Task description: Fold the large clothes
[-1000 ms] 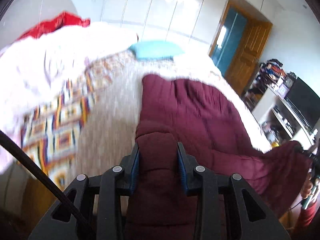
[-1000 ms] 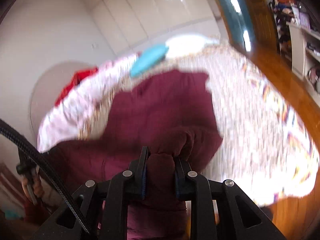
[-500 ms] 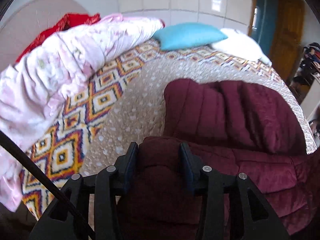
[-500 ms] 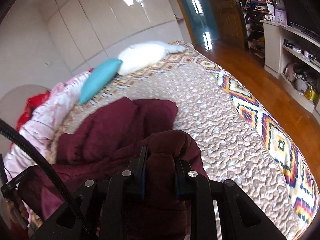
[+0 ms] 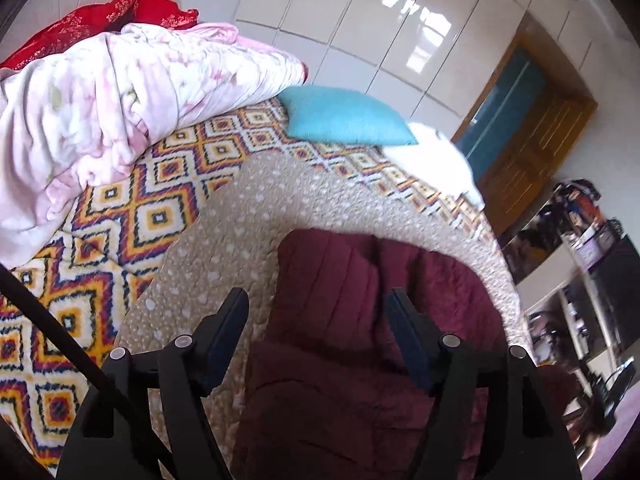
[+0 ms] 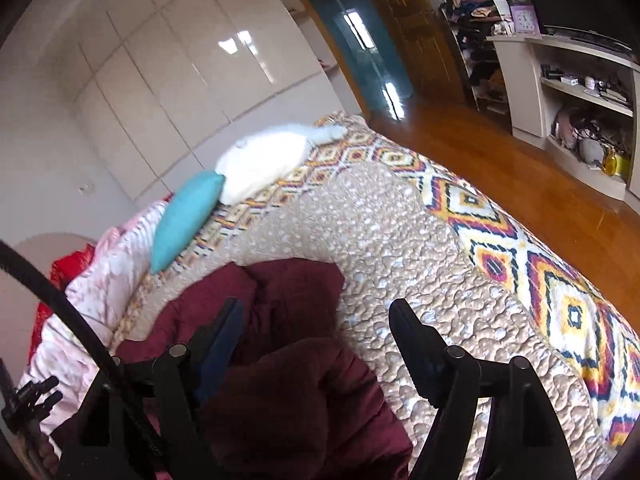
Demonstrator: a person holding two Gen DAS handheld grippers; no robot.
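Spread wide and opening further, nothing pinched: left gripper (image 5: pixel 316 312) with fingers (image 5: pixel 230 320) clear of the cloth, the maroon quilted garment (image 5: pixel 360 320) lying loose beneath and between them. Same on the right gripper (image 6: pixel 316 320): fingers (image 6: pixel 404 324) parting, a bulged fold of the maroon quilted garment (image 6: pixel 288 392) sitting under the gap, no pad pressing on it.

Garment bunched in thick doubled layers near the foot of the bed (image 6: pixel 400 240), on the tan middle panel of the patterned bedspread (image 5: pixel 100 240). Well clear of the turquoise pillow (image 5: pixel 344 116), the white pillow (image 6: pixel 264 160) and the pink floral duvet (image 5: pixel 100 92) piled at the far side.

Best handled now, by judgement: finish the release fully before pulling back, lift straight off so no pad snags the padding and drags the fold open. Then smooth the bulge flat, square the edges, and pick the next two corners at matched spots for an even fold.
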